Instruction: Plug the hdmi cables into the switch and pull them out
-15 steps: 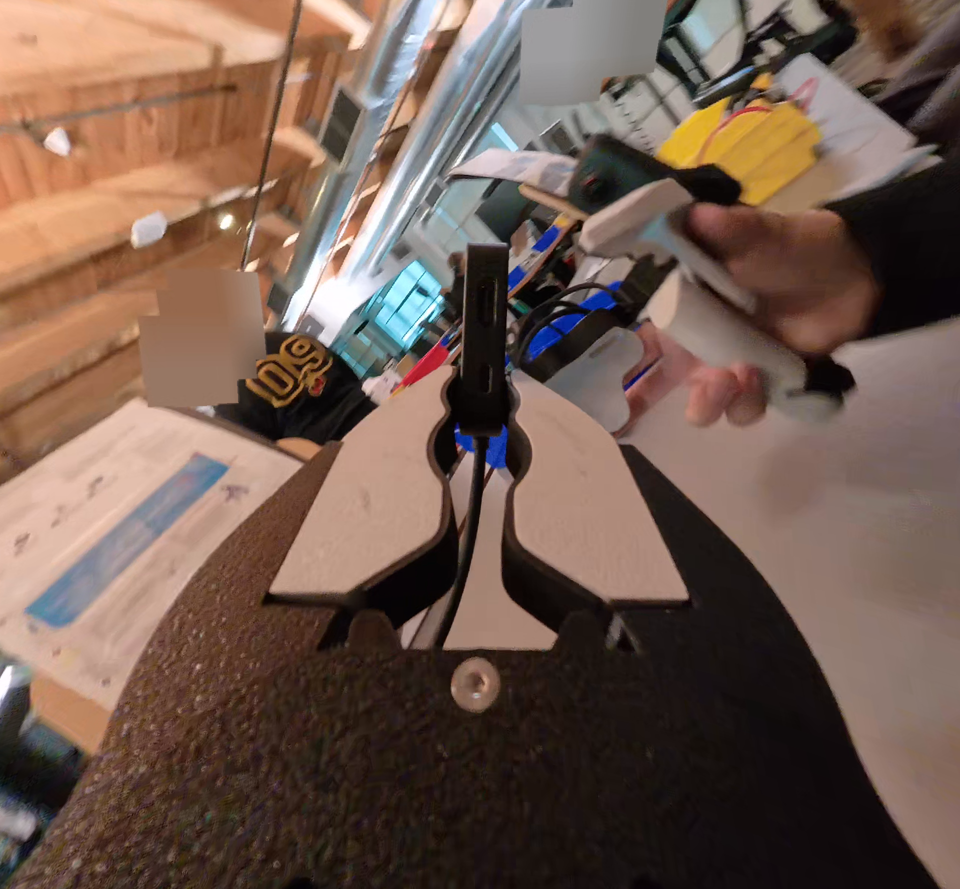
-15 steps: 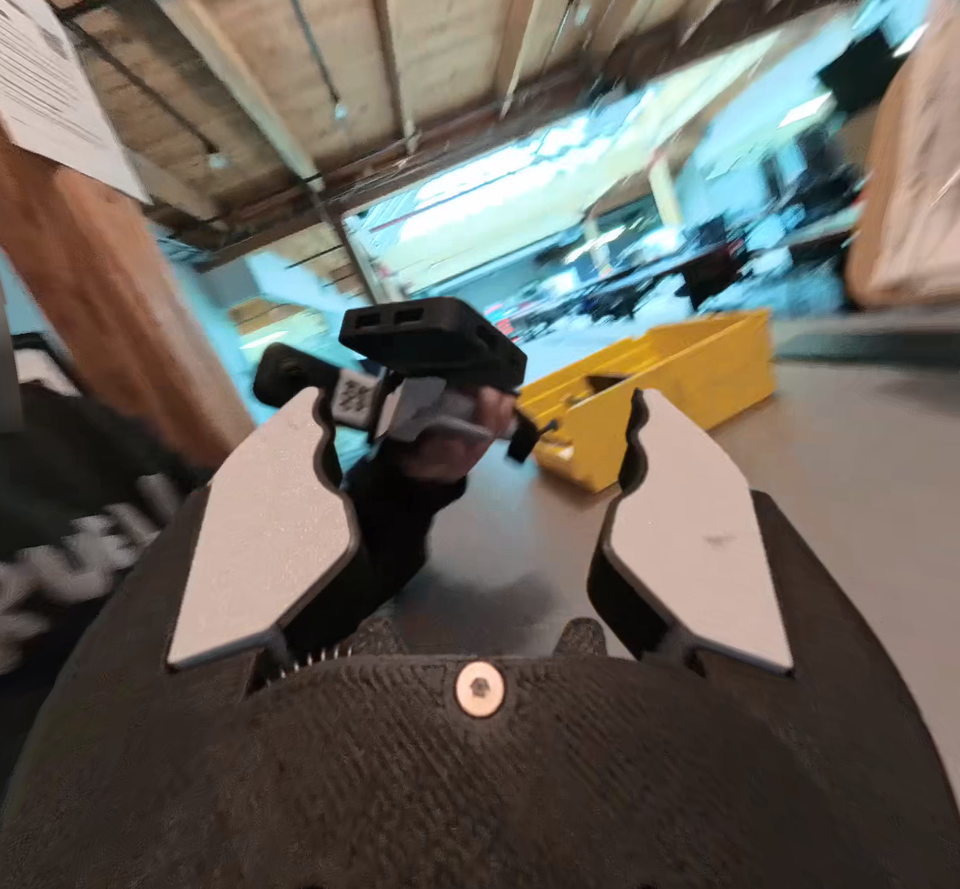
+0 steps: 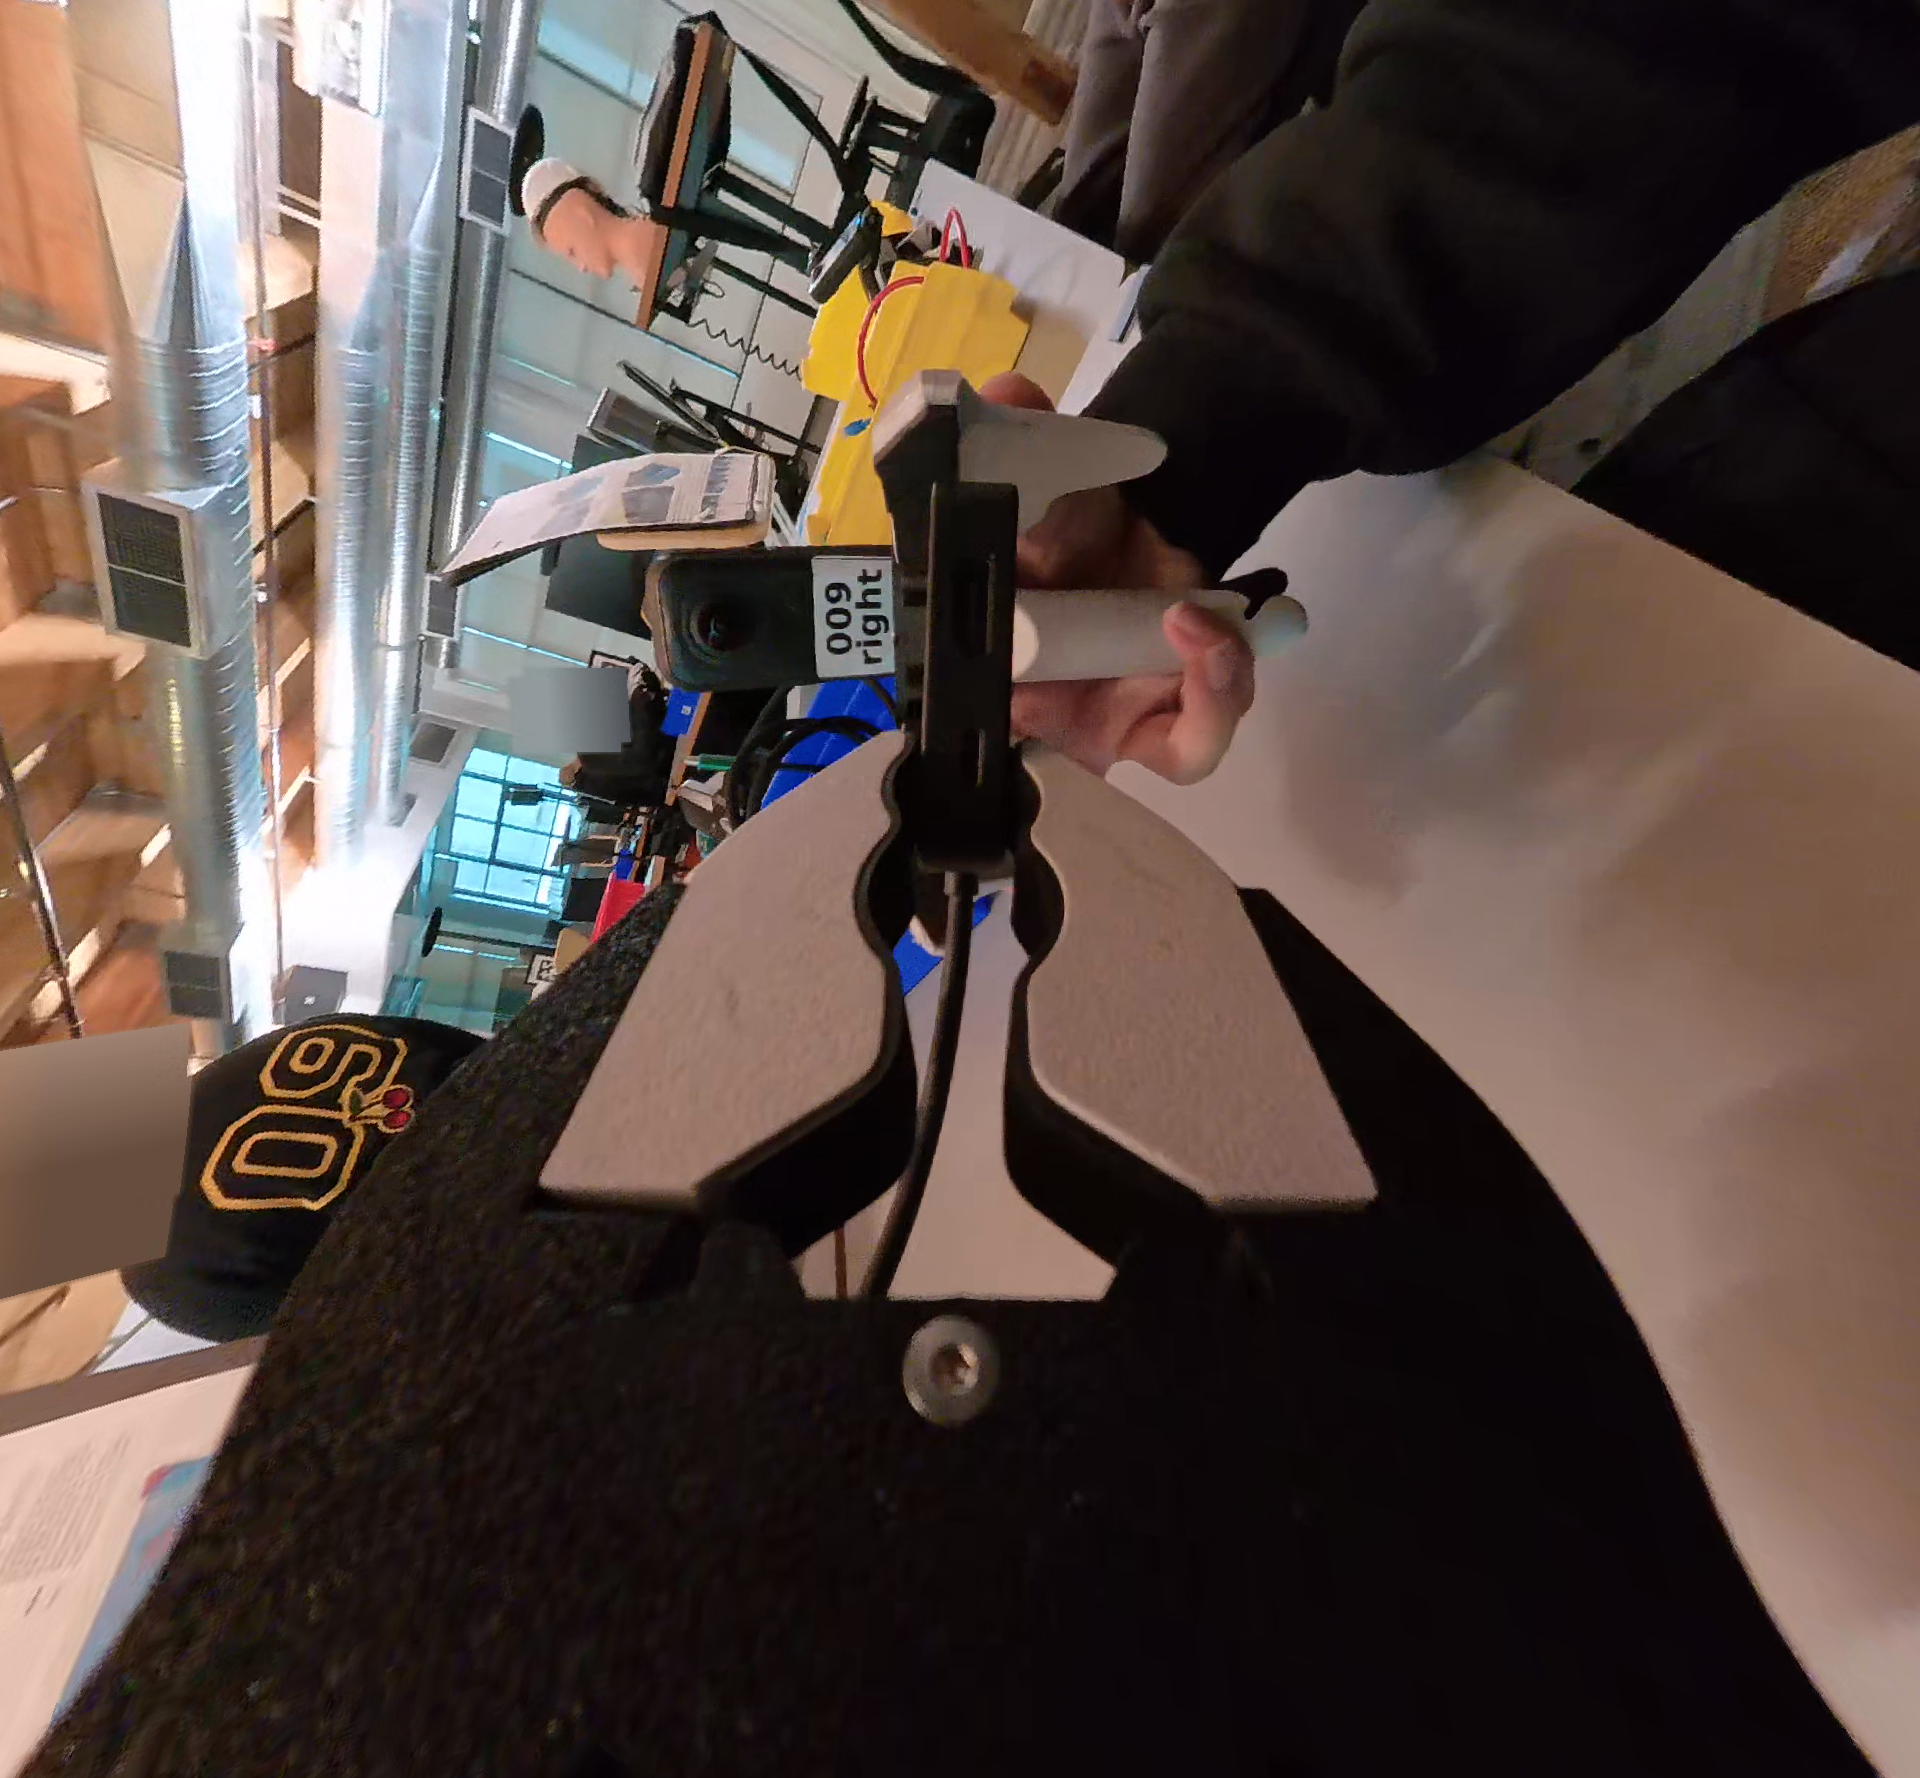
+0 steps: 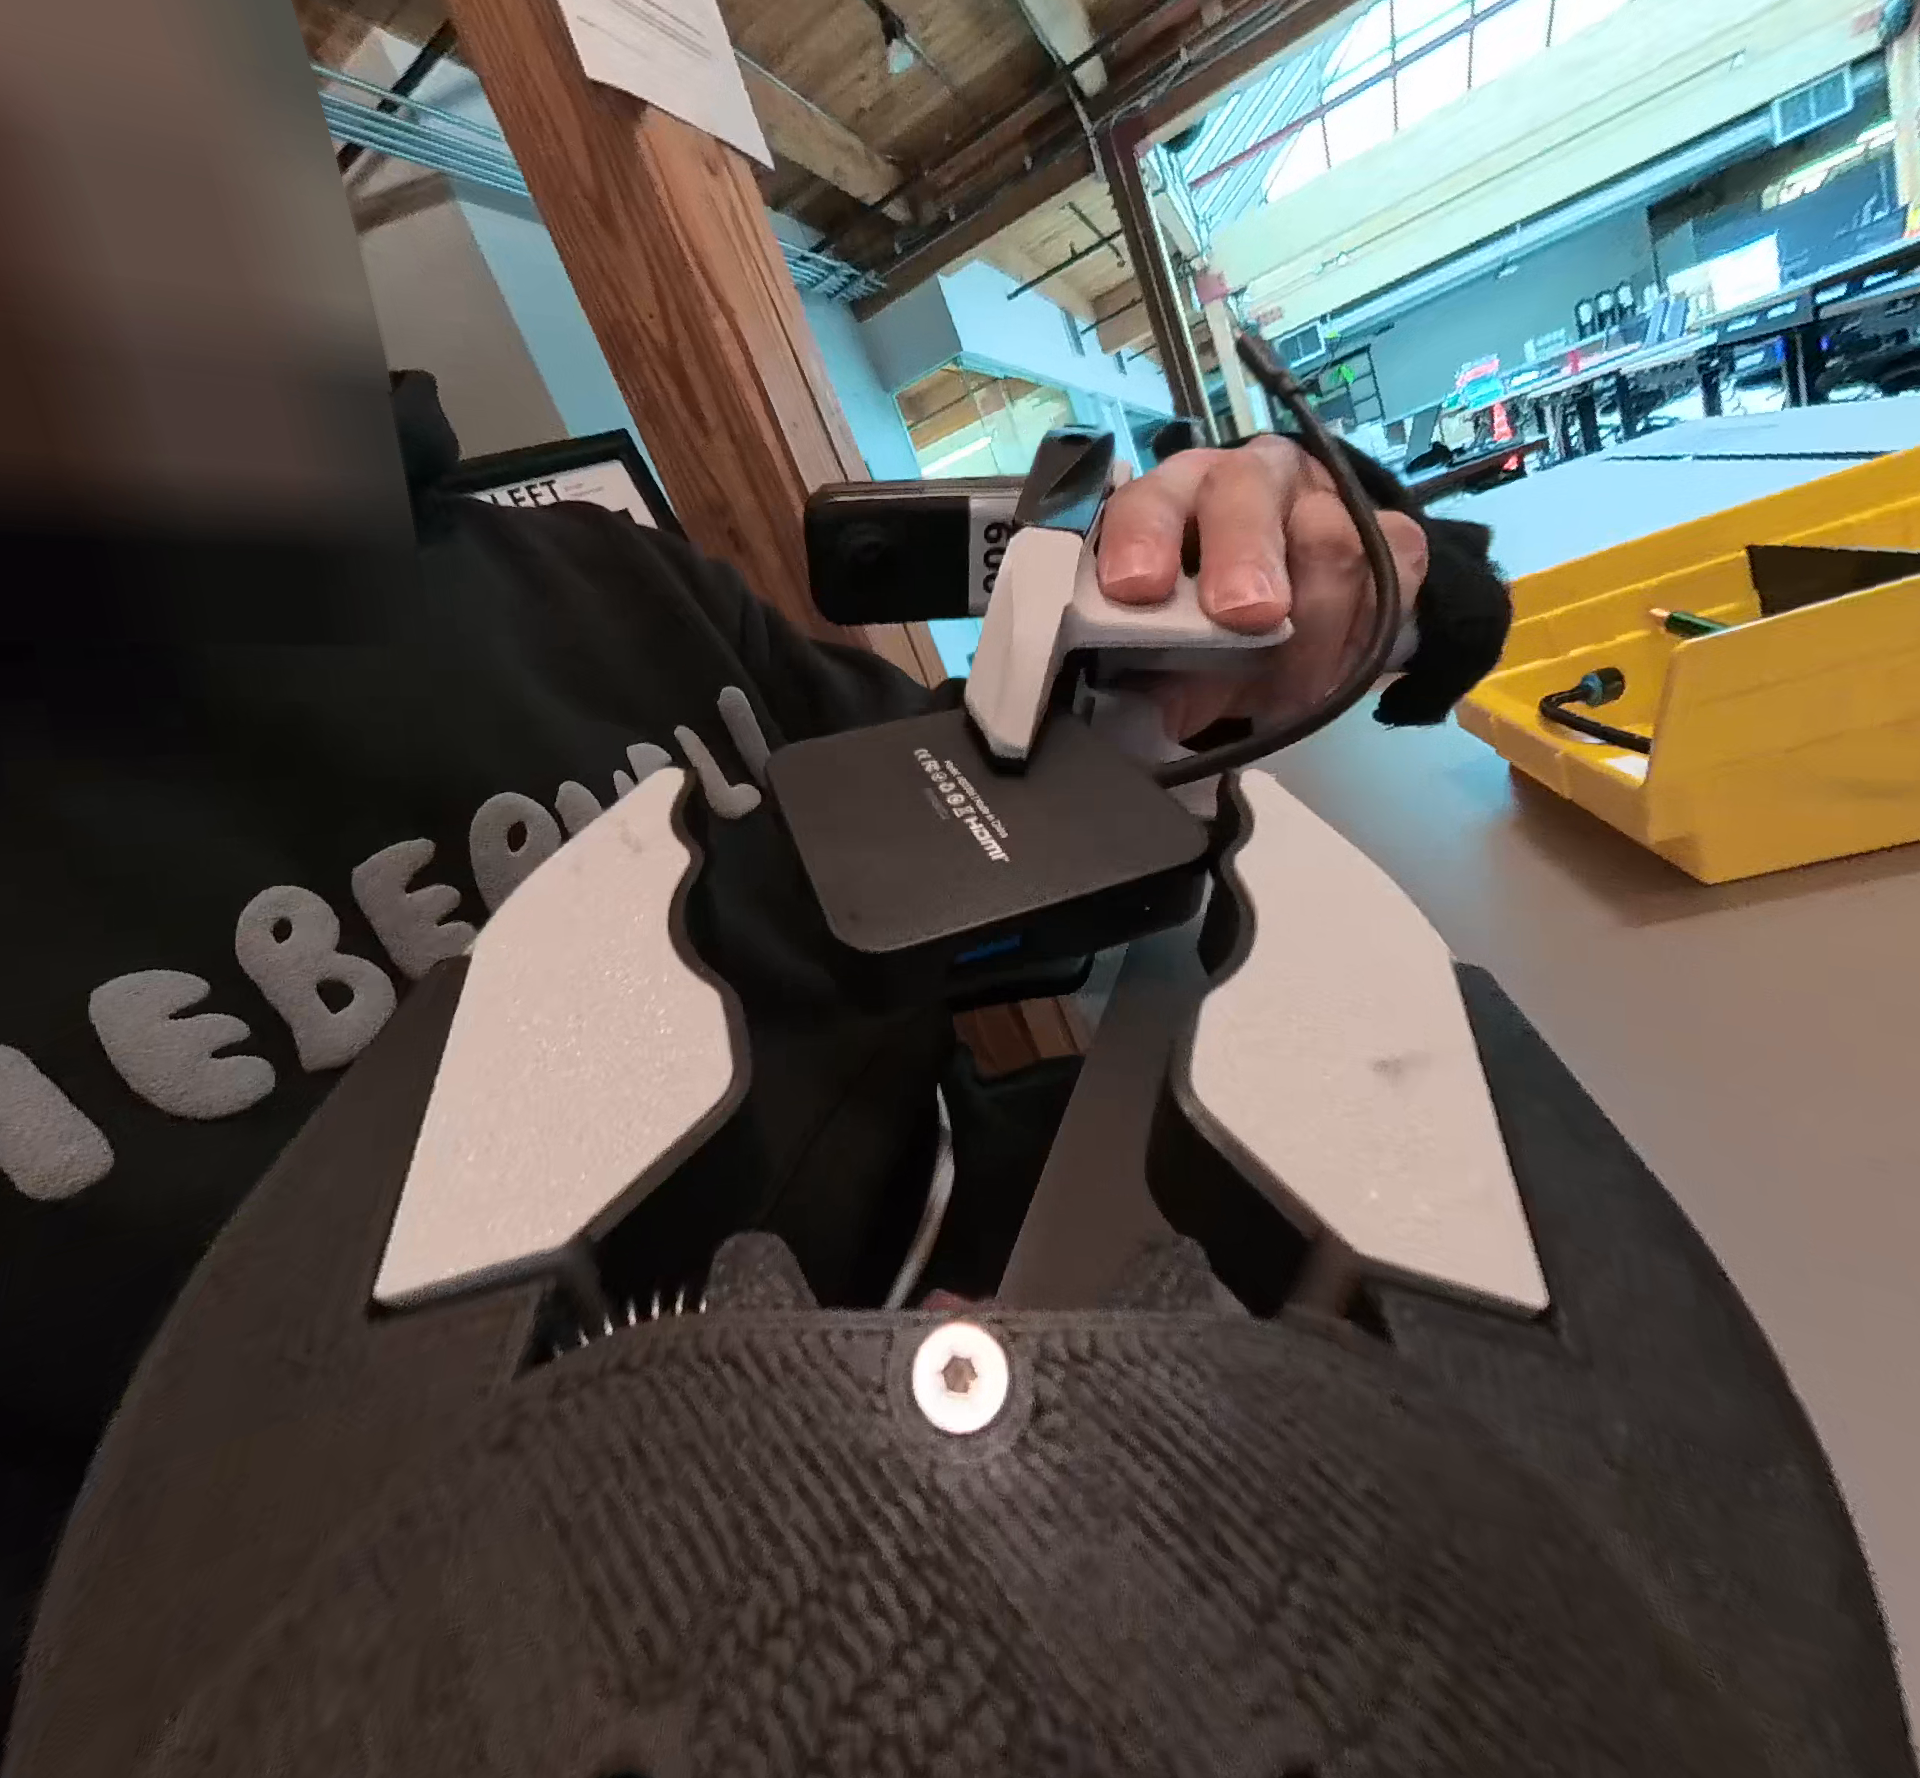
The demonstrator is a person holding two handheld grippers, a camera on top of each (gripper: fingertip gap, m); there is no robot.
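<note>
The switch (image 3: 961, 648) is a flat black box. My left gripper (image 3: 961, 772) is shut on it and holds it edge-on above the table. A thin black cable (image 3: 930, 1053) runs from the switch back between my left fingers. In the right wrist view the switch (image 4: 987, 835) lies flat-side up between the tips of my open right gripper (image 4: 961, 793). Its right corner is close to my right finger, and I cannot tell whether they touch. The left gripper (image 4: 1003, 741) pinches it from behind, and the cable (image 4: 1361, 627) loops past the hand. The right gripper (image 3: 1039, 450) also shows in the left wrist view.
A yellow bin (image 4: 1714, 741) holding a black cable (image 4: 1579, 700) stands on the grey table (image 4: 1558, 1053) to the right. A wooden post (image 4: 644, 222) rises behind. A person in a black sweatshirt (image 4: 260, 793) is close on the left. The bin (image 3: 904, 326) also shows in the left wrist view.
My right gripper has moved in, so the switch now sits between its open fingers. My left gripper has rolled and still holds the switch.
</note>
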